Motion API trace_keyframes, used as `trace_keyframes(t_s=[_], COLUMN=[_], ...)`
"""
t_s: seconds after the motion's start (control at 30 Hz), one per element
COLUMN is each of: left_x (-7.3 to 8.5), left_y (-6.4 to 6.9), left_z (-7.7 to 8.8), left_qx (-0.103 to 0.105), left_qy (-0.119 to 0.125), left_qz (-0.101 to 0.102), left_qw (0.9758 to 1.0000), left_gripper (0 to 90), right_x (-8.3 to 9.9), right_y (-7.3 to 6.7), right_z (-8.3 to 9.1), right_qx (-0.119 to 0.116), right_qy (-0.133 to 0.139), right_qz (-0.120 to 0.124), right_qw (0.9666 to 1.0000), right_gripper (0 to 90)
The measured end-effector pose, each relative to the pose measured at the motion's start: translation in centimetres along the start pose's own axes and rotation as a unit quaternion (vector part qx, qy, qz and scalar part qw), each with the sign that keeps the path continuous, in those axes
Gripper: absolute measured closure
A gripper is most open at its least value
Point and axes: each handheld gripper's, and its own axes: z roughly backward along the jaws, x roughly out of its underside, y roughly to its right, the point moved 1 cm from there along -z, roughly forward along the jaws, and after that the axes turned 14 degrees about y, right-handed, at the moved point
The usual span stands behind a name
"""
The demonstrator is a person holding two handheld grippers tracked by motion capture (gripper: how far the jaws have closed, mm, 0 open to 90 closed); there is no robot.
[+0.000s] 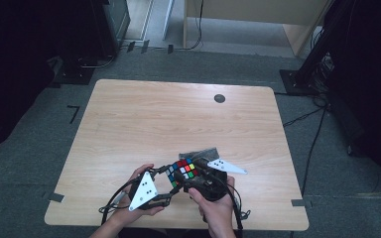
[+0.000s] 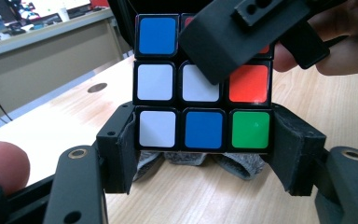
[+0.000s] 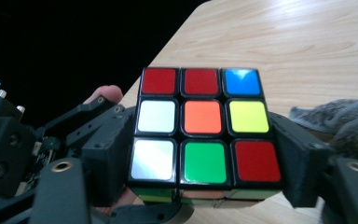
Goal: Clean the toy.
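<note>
While both hands hover low over the near edge of the table (image 1: 129,114), the left gripper (image 2: 204,144) pinches the cube (image 2: 203,93) by its bottom layer and the right gripper (image 3: 200,154) clamps its sides, just above a grey cloth (image 1: 198,151)

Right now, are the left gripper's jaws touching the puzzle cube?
Touching. In the left gripper view, the left gripper has both black pads pressed against the sides of the puzzle cube at its bottom row, with no gap visible.
</note>
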Motion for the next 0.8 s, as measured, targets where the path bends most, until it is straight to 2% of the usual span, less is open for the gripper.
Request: trace_keyframes(t_s=[0.1,0.17,0.33,0.4,0.47,0.53,0.6,0.67,0.73,0.8], left_x=[0.0,0.0,0.1,0.0,-0.2,-0.4,-0.7,-1.1,-1.6,-2.1], left_y=[-0.8,-1.4,-3.3,-4.1,-5.0,-5.9,-6.4,-6.9,-7.1,-7.1], left_z=[0.3,0.4,1.1,1.5,1.8,2.1,2.3,2.5,2.5,2.4], left_qx=[-0.007,-0.009,-0.022,-0.03,-0.031,-0.027,-0.026,-0.021,-0.017,-0.012], left_qy=[0.001,-0.002,-0.006,-0.004,-0.005,-0.011,-0.016,-0.023,-0.029,-0.041], left_qz=[0.014,0.027,0.069,0.085,0.106,0.128,0.142,0.163,0.172,0.175], left_qw=[0.9999,0.9996,0.9973,0.9959,0.9939,0.9914,0.9893,0.9862,0.9845,0.9837], left_gripper=[34.6,34.6,34.6,34.6,34.6,34.6,34.6,34.6,34.6,34.6], right_x=[-0.5,-0.8,-1.4,-1.4,-1.2,-0.9,-0.5,0.1,0.8,1.3], right_y=[0.5,0.6,0.8,0.8,0.9,0.8,0.8,0.7,0.5,0.4], right_z=[0.3,0.5,1.1,1.2,1.3,1.1,0.8,0.5,0.1,-0.2], right_qx=[-0.012,-0.022,-0.042,-0.046,-0.047,-0.05,-0.056,-0.057,-0.062,-0.068], right_qy=[0.01,0.021,0.065,0.079,0.088,0.097,0.106,0.11,0.109,0.11], right_qz=[-0.014,-0.008,0.045,0.094,0.152,0.204,0.253,0.303,0.342,0.372], right_qw=[0.9998,0.9995,0.996,0.9914,0.9832,0.9729,0.9599,0.9448,0.9312,0.9192], right_gripper=[26.7,26.6,27.5,27.9,28.7,28.5,28.5,28.1,26.9,25.3])
